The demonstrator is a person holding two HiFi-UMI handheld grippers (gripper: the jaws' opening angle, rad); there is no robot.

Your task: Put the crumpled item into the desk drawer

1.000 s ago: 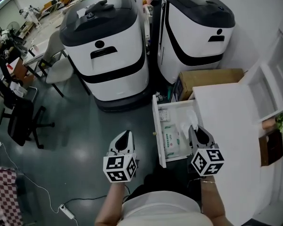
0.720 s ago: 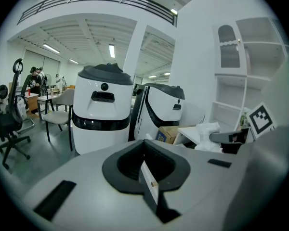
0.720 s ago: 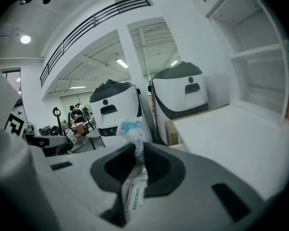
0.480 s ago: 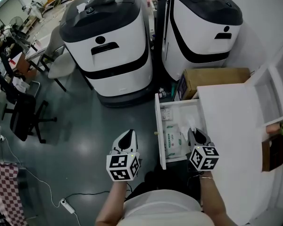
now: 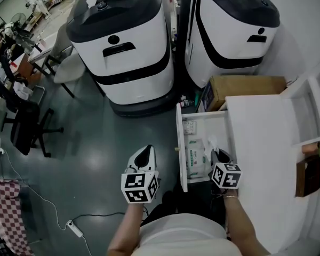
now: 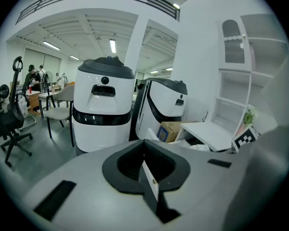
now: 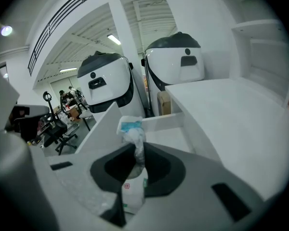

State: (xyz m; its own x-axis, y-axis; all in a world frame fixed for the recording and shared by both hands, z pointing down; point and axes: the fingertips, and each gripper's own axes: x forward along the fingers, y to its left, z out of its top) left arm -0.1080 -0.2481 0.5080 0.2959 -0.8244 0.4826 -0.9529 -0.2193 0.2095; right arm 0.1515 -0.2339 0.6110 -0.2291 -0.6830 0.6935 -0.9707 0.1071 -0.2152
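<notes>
Right gripper (image 5: 217, 154) here, and my jaws are pinched on the crumpled item (image 7: 131, 129); it's a scrunched white wrapper with a blue patch, and its top pokes up past my fingertips; I'm tilted downward over the open desk drawer (image 5: 179, 143), near its right side, close to the edge of the white desk (image 5: 261, 137); the item hangs above the drawer's inside, gripped by me and not resting on anything I can see; a flat white packet (image 5: 194, 156) with green print lies in the drawer just beside me; over on the other side, my left gripper (image 5: 144, 152) has its jaws pressed together with nothing between them; it sits over the dark floor, left of the drawer front and apart from it; two big white machines (image 5: 128, 41) stand beyond the drawer.
</notes>
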